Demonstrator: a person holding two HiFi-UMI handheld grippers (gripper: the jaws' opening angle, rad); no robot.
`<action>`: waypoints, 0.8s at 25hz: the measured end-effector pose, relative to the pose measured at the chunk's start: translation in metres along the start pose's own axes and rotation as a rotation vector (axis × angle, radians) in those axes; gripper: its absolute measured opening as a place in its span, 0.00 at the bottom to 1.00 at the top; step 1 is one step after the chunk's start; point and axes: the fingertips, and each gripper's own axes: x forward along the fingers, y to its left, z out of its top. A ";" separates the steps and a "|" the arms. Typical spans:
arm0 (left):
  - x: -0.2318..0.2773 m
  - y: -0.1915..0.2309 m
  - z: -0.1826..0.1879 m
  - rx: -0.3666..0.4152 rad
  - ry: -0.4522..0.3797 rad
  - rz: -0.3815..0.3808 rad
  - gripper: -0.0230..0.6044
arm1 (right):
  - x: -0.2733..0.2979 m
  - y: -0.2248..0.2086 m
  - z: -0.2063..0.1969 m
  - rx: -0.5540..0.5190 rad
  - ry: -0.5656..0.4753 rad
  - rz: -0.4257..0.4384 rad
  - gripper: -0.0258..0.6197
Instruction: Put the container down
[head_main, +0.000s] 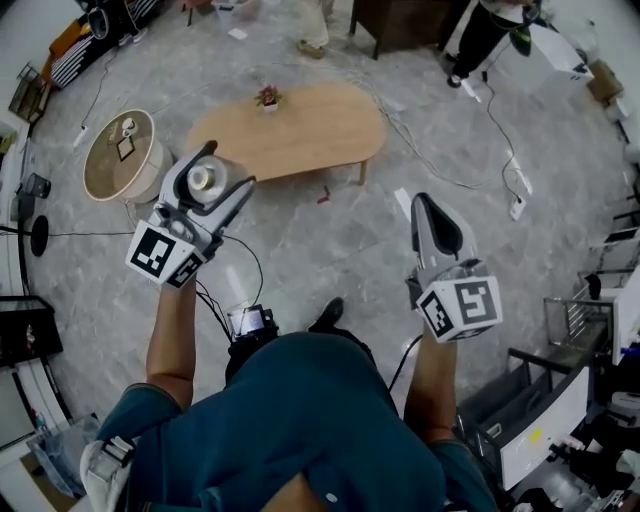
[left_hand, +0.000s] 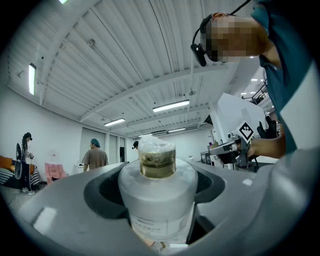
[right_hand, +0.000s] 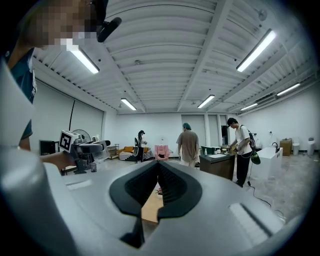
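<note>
The container (head_main: 205, 178) is a translucent white plastic jar with a narrower capped neck (left_hand: 157, 159), and it is held in the air, well above the floor. My left gripper (head_main: 222, 172) is shut on it, with a grey finger (left_hand: 75, 200) pressed against each side of its body (left_hand: 156, 197). My right gripper (head_main: 424, 204) is level with it on the right, with its dark pads (right_hand: 172, 187) closed together and nothing between them. The low oval wooden table (head_main: 300, 125) lies on the floor beyond both grippers.
A small potted plant (head_main: 267, 97) stands on the wooden table's far edge. A round side table (head_main: 118, 155) sits left of it. Cables (head_main: 500, 150) trail across the grey floor. Three people (right_hand: 189, 144) stand near a dark counter (right_hand: 220, 165) at the far end.
</note>
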 end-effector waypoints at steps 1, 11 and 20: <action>0.006 -0.001 0.000 0.002 0.002 0.006 0.57 | 0.002 -0.008 0.000 0.000 -0.002 0.006 0.06; 0.065 -0.015 0.000 0.017 0.009 0.046 0.57 | 0.006 -0.075 -0.008 0.017 0.000 0.031 0.06; 0.121 0.002 -0.021 -0.006 0.018 -0.012 0.57 | 0.033 -0.106 -0.017 0.019 0.035 -0.002 0.06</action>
